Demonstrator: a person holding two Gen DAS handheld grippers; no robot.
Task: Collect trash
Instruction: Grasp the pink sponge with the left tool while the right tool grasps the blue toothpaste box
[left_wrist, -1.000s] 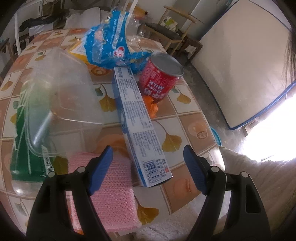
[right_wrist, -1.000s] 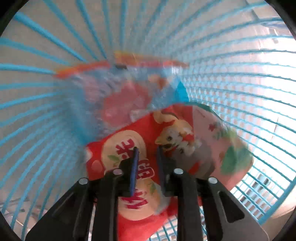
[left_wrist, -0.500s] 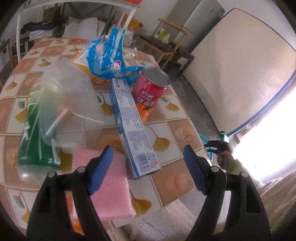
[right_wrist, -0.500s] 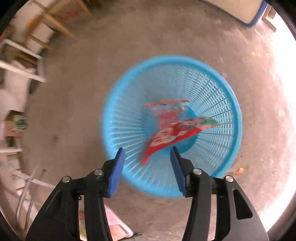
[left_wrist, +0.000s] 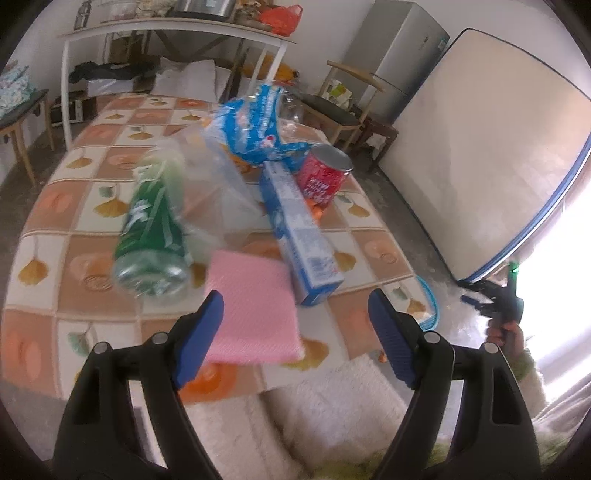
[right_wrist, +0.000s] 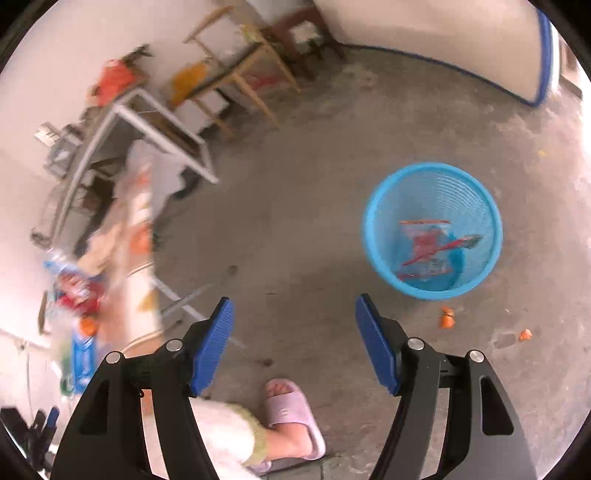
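My left gripper is open and empty, above the near edge of the tiled table. On the table lie a green plastic bottle, a clear plastic bag, a pink cloth, a blue and white box, a red can and a blue wrapper. My right gripper is open and empty, high above the floor. The blue basket stands on the floor to its right, holding a red snack bag and another wrapper.
A mattress leans on the wall at the right. Wooden chairs and a white shelf frame stand behind the table. Orange scraps lie on the floor near the basket. My slippered foot is below the right gripper.
My right gripper let go of the red snack bag in the basket, opened, and rose up and away to the left. My left gripper pulled back from the table, still open.
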